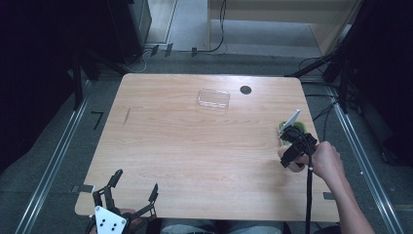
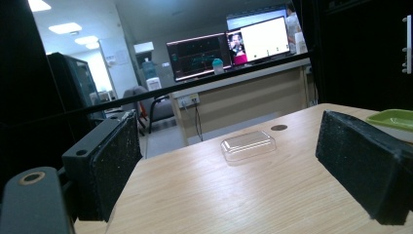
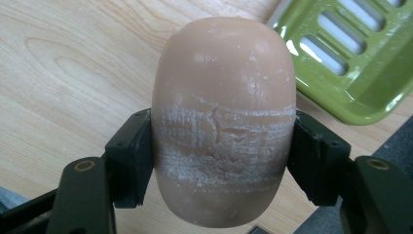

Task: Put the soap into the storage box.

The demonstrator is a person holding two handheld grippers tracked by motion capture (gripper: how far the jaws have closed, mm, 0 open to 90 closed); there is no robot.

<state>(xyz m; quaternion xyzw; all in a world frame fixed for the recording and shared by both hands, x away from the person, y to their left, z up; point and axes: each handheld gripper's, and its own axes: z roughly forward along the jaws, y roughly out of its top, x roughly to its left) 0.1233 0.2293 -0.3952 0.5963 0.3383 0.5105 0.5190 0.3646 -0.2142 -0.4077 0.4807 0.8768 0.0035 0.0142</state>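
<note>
soap bar (image 3: 224,122): rounded oval, peach-tan, smooth and glossy at the far end; a band of white scuffed, flaky marks runs across its middle, right where the pads sit.
soap location: clear of the wooden table (image 1: 195,156), held in the air just beside the green soap dish (image 3: 350,63), on the dish's near side.
right gripper (image 3: 221,161): jaws clamped on the soap bar, 1 pad on each long side, bar sticking out well past the pads.
right gripper position: in the high view it sits at the table's right edge, right gripper (image 1: 294,141) touching or just over the dish area; the dish is mostly hidden there.
soap dish: bright green, slotted bottom, raised rim, resting flat on the table; nothing seen in the part in view.
left gripper (image 2: 229,170): jaws spread wide, nothing between the 2 pads; parked at the table's near left corner, well apart from the dish.
clear plastic lid (image 1: 213,98): lying flat at the table's far middle, well apart from the dish.
dark round spot (image 1: 246,89): on the table just beside the lid.
</note>
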